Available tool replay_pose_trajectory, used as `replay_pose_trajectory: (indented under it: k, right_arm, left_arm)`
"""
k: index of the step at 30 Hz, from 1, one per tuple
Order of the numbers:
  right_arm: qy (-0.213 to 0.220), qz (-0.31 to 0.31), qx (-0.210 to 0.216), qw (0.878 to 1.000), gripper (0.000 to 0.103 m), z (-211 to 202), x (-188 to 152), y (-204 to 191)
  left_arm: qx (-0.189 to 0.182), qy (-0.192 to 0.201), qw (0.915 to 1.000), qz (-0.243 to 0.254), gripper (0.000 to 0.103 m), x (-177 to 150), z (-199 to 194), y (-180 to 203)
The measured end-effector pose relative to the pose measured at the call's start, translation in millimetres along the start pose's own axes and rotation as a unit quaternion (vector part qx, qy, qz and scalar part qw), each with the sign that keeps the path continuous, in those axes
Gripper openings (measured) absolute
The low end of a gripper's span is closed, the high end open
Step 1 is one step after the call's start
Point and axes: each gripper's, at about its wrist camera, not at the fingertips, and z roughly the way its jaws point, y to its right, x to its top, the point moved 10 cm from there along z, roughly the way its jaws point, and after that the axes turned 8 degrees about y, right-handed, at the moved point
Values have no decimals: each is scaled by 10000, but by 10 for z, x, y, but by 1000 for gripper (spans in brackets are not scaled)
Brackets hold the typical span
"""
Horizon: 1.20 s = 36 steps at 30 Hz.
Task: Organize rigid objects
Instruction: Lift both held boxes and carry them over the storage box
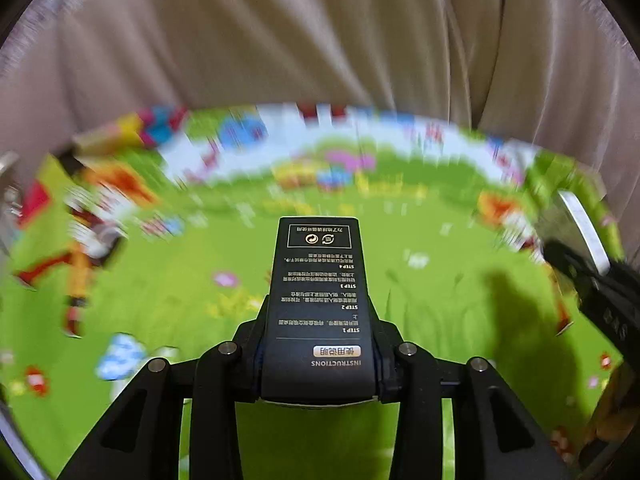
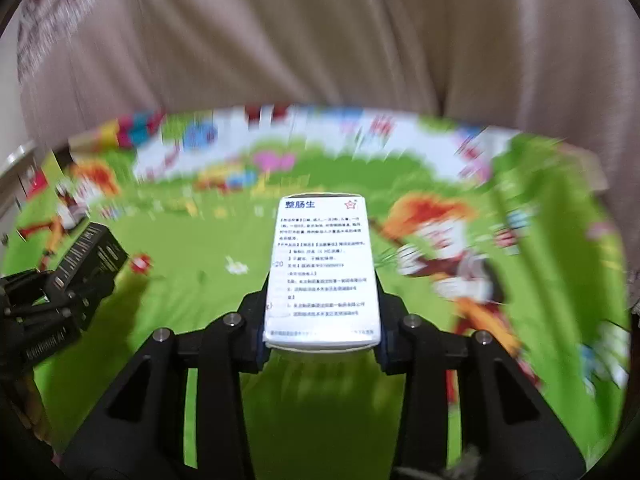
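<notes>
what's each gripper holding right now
Left gripper: closed on the black box.
Right gripper: closed on the white box.

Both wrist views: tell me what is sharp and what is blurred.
Left wrist view: black box in the left gripper is sharp, the cartoon mat is smeared. Right wrist view: white box in the right gripper is fairly sharp, the mat streaks.
</notes>
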Motion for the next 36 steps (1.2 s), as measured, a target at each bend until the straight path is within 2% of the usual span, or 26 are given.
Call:
replay_pose_trajectory:
  k: [4,7,10,13,19,30,36]
  right_arm:
    - [1140,-114,-147,9933,43,-903,390,23]
    - [1858,-146,-200,9823,43,-1449,718,16]
    - [2543,-239,-283,9664,43,-1907,1015,-27]
    - [3116,-276,-349,9492,43,-2298,1207,-76]
    - [3661,-274,-334,9296,44,-2647,1390,-265]
    - [3929,-509,-52,9181,44,-2957,1529,-580]
    - [4065,-712,327,9103,44,-3096,1578,-940]
  left_arm:
    - [-21,997,9950,-35,40,493,-787,11]
    - [72,1704,9853,2,40,797,-1290,28]
    - [101,2217,9751,5,40,990,-1675,58]
    - [66,2470,9690,18,40,1091,-1924,66]
    - [157,2842,9586,55,40,1155,-2262,31]
    - [312,3033,9524,-28,40,1079,-2600,-198]
    - [583,3250,9439,-99,40,1055,-2873,-452]
